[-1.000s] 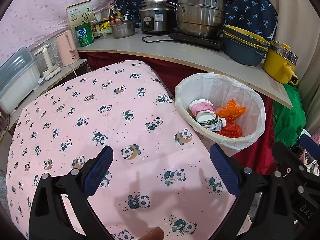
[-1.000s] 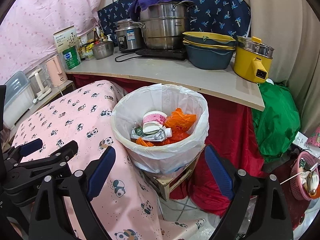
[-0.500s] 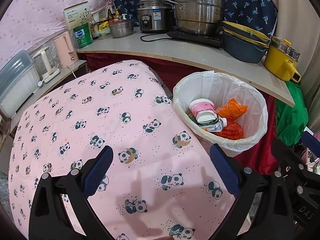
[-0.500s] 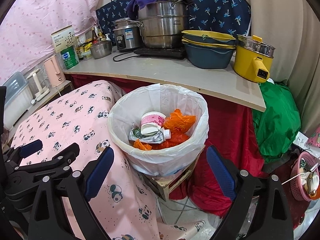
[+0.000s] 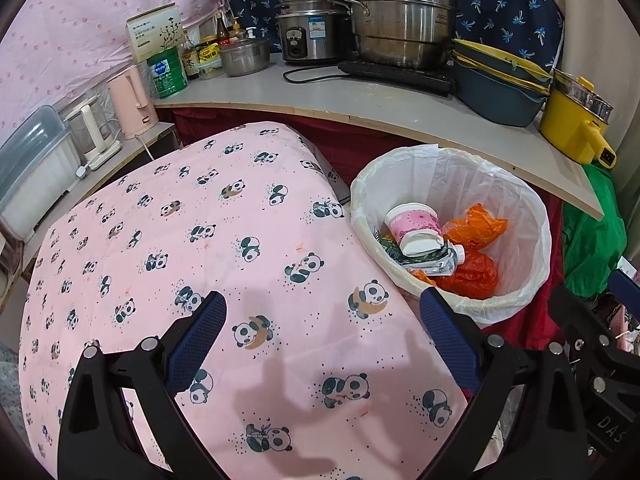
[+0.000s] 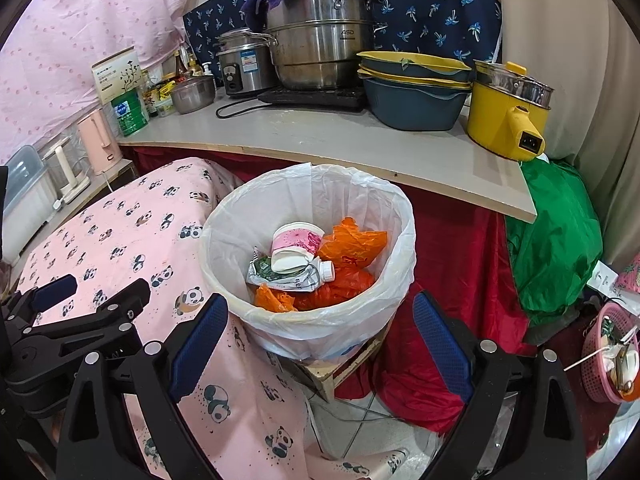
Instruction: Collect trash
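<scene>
Setting: cramped kitchen corner, pink dotted cloth on the wall, dark blue patterned cloth behind the cookware.
Table [image 5: 248,240]: covered in pink panda-print cloth, bare of trash in both views.
Shelf [image 6: 320,140]: curved grey board behind the table, carrying a large steel steamer pot [image 6: 320,52] with a purple towel on top, a rice cooker [image 6: 244,64], stacked blue-and-yellow basins [image 6: 416,92] and a yellow electric pot [image 6: 504,116].
Trash bin [image 6: 224,248]: white-lined, round, just beside the table's right edge, below the shelf, raised on a small wooden crate.
Trash in bin: pink-and-white paper cup [image 6: 296,240] lying on its side on top, crumpled white squeeze pouch [image 6: 296,276] with a cap under it, orange plastic bags [image 6: 356,244] to the right and beneath.
Left gripper [image 5: 320,332]: blue-padded fingers spread wide, empty, hovering over the panda cloth near the table's edge, bin off to its right.
Right gripper [image 6: 320,332]: fingers spread wide, empty, held near the bin's front rim, bin framed between the fingers.
Floor area: green bag [image 6: 556,248] right of the bin, red drape under the shelf, pink basket [image 6: 612,352] at far right.
</scene>
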`<state>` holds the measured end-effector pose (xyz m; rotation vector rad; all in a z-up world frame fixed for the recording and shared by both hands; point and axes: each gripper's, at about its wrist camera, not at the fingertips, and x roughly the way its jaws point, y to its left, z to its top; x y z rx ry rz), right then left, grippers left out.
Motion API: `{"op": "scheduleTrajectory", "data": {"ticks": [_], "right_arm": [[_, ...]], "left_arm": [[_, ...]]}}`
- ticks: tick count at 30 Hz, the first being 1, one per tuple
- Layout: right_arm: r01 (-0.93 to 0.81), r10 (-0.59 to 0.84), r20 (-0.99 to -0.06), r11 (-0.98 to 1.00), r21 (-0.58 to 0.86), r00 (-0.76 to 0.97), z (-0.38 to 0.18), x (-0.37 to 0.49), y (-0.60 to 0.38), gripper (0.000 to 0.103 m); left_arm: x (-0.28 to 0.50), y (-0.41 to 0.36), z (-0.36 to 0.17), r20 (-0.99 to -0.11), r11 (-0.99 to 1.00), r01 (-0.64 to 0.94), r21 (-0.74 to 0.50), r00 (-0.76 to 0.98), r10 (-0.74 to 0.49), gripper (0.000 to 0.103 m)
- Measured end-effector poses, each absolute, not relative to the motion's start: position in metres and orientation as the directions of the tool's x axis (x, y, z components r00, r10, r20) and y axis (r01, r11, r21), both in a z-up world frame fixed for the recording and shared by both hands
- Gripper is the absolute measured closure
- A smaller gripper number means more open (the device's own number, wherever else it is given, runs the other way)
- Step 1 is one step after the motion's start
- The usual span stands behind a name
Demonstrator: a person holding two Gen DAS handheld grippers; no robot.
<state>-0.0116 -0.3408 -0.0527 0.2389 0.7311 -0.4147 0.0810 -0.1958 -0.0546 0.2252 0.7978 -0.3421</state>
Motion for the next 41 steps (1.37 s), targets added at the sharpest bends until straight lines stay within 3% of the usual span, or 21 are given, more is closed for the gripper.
{"op": "scheduleTrajectory", "data": {"ticks": [41], "right_arm": [[0.442, -0.277, -0.692, 0.895, 0.067, 0.667, -0.0565, -0.0037, -0.3397, 0.013]], "left_arm": [[0.0843, -0.1957, -0.0506, -0.713, 0.926, 0.369, 0.073, 0.669, -0.210, 0.010]]}}
